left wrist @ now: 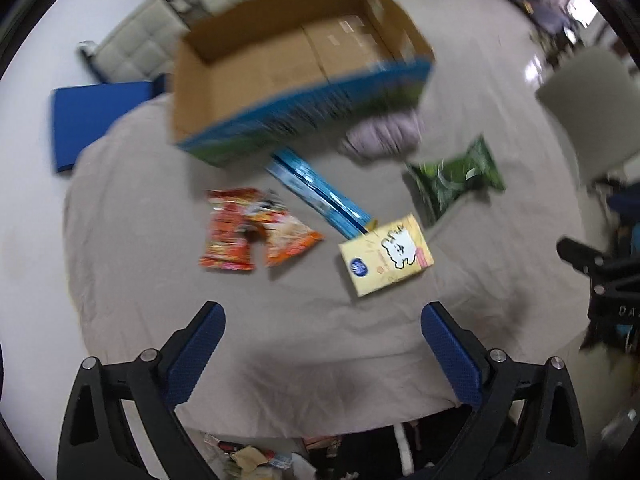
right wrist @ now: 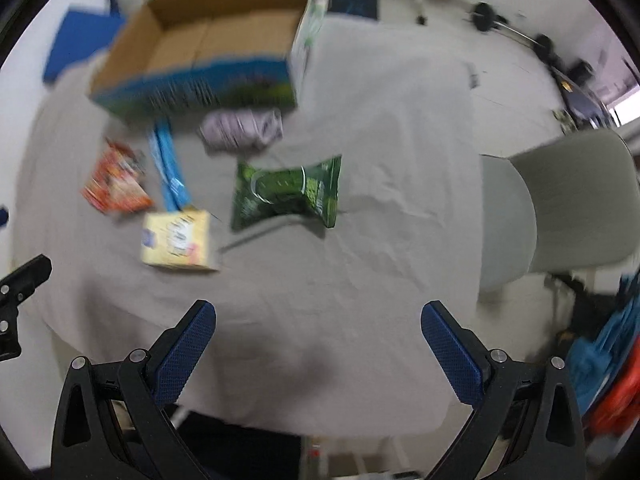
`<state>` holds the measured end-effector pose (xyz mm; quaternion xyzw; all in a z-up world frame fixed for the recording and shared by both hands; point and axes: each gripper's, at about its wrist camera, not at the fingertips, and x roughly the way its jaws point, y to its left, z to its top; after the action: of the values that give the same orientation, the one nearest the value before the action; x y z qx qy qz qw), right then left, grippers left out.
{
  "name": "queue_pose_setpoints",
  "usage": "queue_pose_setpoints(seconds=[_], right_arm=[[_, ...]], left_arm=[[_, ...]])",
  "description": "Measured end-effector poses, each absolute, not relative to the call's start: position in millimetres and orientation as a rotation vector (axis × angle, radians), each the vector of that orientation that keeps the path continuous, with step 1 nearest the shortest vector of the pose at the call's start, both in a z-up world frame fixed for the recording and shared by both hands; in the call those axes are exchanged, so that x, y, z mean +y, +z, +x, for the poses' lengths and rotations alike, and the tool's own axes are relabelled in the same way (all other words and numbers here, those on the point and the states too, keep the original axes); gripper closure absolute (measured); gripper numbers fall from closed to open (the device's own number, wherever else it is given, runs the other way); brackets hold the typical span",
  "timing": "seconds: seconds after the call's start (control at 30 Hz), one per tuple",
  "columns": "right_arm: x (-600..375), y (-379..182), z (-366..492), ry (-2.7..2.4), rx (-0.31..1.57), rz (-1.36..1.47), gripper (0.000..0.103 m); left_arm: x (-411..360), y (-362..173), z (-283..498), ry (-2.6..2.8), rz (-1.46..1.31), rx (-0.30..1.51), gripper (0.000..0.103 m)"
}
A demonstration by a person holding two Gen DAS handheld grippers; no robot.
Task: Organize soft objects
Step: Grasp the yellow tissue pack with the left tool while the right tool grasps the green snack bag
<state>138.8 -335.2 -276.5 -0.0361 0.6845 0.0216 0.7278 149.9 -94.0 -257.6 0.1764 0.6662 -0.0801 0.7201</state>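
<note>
On a table under a beige cloth [left wrist: 280, 340] stands an open, empty cardboard box [left wrist: 288, 68] [right wrist: 208, 52]. In front of it lie orange snack packets [left wrist: 252, 236] [right wrist: 116, 184], a long blue packet [left wrist: 320, 196] [right wrist: 168, 168], a yellow carton [left wrist: 386, 254] [right wrist: 180, 240], a green bag [left wrist: 456, 180] [right wrist: 288, 192] and a folded lilac cloth [left wrist: 380, 136] [right wrist: 244, 128]. My left gripper [left wrist: 322, 354] is open and empty above the near table edge. My right gripper [right wrist: 318, 352] is open and empty, likewise high above the near edge.
A grey chair [right wrist: 560, 216] [left wrist: 584, 112] stands at the table's right. A blue pad [left wrist: 92, 120] lies at the far left, white cushioned seats [left wrist: 152, 40] behind the box. Clutter sits on the floor below the near edge [left wrist: 256, 456]. The right gripper's body [left wrist: 604, 276] shows at the left view's right edge.
</note>
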Motion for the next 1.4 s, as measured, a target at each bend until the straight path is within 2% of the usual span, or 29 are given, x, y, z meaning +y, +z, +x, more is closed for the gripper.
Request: queue_pose_setpoints(seconds=[0.2,0.33,0.47,0.53,0.6,0.8,1.07,1.17,1.27,1.3,1.33,1.4], right_arm=[[-337.0,-352.3,163.7,0.107,1.529,-0.217,0.000],[-341.3,-381.3,162.8,0.132,1.576,-0.230,0.000],[-346.6,-406.6,163.2,0.155,1.617,-0.285,0.000],[-347.4,-412.5,163.9,0.157,1.615,-0.335,0.000],[-347.2,-412.3,165.5,0.172,1.598,-0.378,0.000],[-334.1,-391.5,183.8,0.286,1.517,-0.468,0.000],[-279.4,-407.7,240.0,0.480,1.463,-0.773,0.000],[-258.4,-429.2,267.4,0.541,1.492,-0.821,0.000],[-251.9,-447.9,285.4,0.606,1.615,-0.732,0.007],[-253.3,-452.2,291.6,0.605,1.653,-0.690,0.020],[-256.3,-454.7,297.7,0.603,1.698,-0.611,0.029],[-267.7,-453.8,303.3,0.542,1.741,-0.485,0.035]], left_arm=[[-121.6,-338.3,171.7,-0.231,0.558,1.538,0.004],[-139.5,-374.4,178.1,-0.360,0.619,1.603,0.004],[-155.4,-415.9,172.9,-0.499,0.793,1.704,0.005],[-159.3,-425.2,173.6,-0.523,0.826,1.688,0.009],[-157.6,-427.2,178.4,-0.520,0.760,1.717,0.019],[-125.1,-401.0,197.1,-0.328,0.412,1.733,0.035],[-38.3,-387.9,205.2,0.044,-0.227,1.777,0.037],[-22.5,-385.9,205.9,0.061,-0.329,1.775,0.037],[-17.2,-385.1,209.1,0.047,-0.341,1.790,0.037],[-16.4,-385.2,210.6,0.043,-0.345,1.800,0.037],[-18.9,-391.5,208.1,0.044,-0.348,1.803,0.037],[-20.1,-395.3,211.0,0.046,-0.342,1.803,0.037]])
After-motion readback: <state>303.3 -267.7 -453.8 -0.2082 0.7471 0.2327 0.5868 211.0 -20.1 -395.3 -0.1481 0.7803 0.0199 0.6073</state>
